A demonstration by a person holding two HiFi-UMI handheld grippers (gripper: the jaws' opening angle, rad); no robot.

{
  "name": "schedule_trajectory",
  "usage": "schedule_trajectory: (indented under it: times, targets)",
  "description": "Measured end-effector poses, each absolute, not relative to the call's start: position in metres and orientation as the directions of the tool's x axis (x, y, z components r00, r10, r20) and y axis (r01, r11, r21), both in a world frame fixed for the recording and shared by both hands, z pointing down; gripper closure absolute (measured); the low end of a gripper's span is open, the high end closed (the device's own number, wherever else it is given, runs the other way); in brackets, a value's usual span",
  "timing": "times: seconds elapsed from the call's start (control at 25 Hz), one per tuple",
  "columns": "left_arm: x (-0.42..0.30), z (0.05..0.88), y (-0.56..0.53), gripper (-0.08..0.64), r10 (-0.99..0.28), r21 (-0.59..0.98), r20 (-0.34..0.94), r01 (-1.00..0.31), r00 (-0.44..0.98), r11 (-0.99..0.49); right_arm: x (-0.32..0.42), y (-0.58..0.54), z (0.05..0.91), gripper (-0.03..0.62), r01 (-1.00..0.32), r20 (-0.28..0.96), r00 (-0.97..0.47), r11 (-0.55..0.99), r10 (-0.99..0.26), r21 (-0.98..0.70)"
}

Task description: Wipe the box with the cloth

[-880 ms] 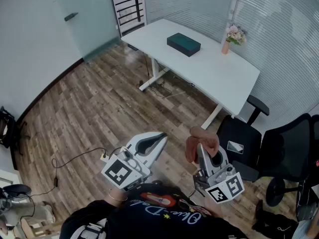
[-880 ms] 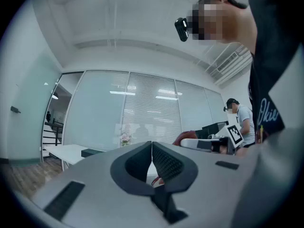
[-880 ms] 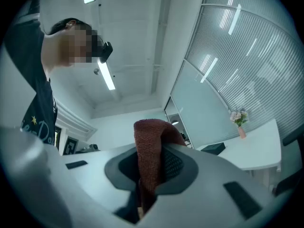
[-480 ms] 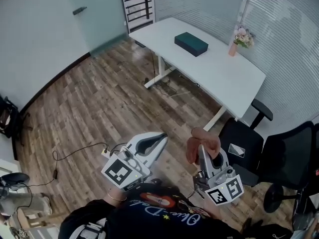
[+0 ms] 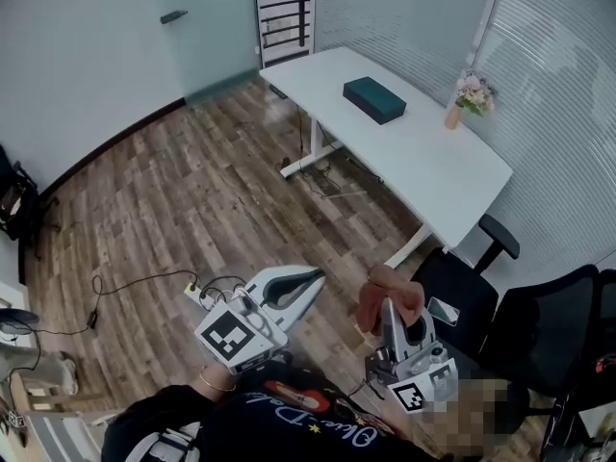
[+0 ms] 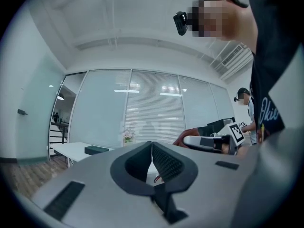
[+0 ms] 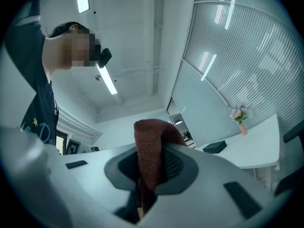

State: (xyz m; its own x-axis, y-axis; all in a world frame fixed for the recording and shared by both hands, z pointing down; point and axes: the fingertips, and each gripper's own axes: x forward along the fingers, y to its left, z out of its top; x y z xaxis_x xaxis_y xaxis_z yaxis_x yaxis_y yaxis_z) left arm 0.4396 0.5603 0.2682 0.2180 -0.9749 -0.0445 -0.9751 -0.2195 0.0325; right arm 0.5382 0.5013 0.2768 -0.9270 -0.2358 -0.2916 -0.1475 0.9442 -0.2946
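Two tools sit low in the head view, above the wooden floor (image 5: 192, 191) and well apart from the white counter (image 5: 433, 166). They are the left hand-held gripper (image 5: 310, 279), which carries nothing, and the right hand-held gripper (image 5: 387, 306), with a reddish-brown cloth (image 5: 390, 287) bunched over its tips. The dark green box (image 5: 375, 99) lies on the counter toward its far end. A vase of flowers (image 5: 469, 96) stands by the counter's window-side edge, apart from the box. Black office chairs (image 5: 462, 282) stand just beside the counter's near end. The left gripper view shows that gripper's jaws pressed together with nothing between them, and the counter and box are far off beyond them at left. The right gripper view shows its jaws clamped on the cloth, which fills the gap between the pads and rises in a fold above them. The box lies on the counter in the distance at right.
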Motion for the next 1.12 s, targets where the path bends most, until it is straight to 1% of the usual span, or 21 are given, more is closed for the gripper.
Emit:
schedule_trajectory:
  times: [0.12,0.28,0.48,0.68,0.84,1.12]
  targets:
    - [0.455,0.264,0.558,0.555,-0.971,0.006,-0.066,-0.973,0.228,-0.229,0.553,0.498,0.281,0.543,-0.139,-0.29,-0.93,0.945,-0.228,-0.297]
    - [0.463,0.276,0.559,0.555,-0.982,0.035,-0.005,-0.981,0.188,-0.188,0.564,0.492,0.285,0.543,-0.133,-0.285,-0.931,0.94,-0.226,-0.313]
    - [0.461,0.276,0.558,0.555,-0.986,0.031,-0.012,-0.986,0.166,-0.166,0.562,0.49,0.288,0.543,-0.117,-0.285,-0.935,0.945,-0.209,-0.306]
    - [0.446,0.282,0.54,0.555,-0.984,0.04,-0.015,-0.983,0.178,-0.178,0.551,0.476,0.291,0.543,-0.137,-0.262,-0.94,0.943,-0.221,-0.302]
    - [0.429,0.28,0.516,0.555,-0.976,0.034,-0.048,-0.976,0.214,-0.215,0.535,0.461,0.289,0.543,-0.169,-0.259,-0.934,0.944,-0.245,-0.282]
    - [0.371,0.278,0.474,0.555,-0.967,0.029,-0.076,-0.969,0.242,-0.245,0.484,0.422,0.288,0.543,-0.225,-0.237,-0.929,0.941,-0.286,-0.251]
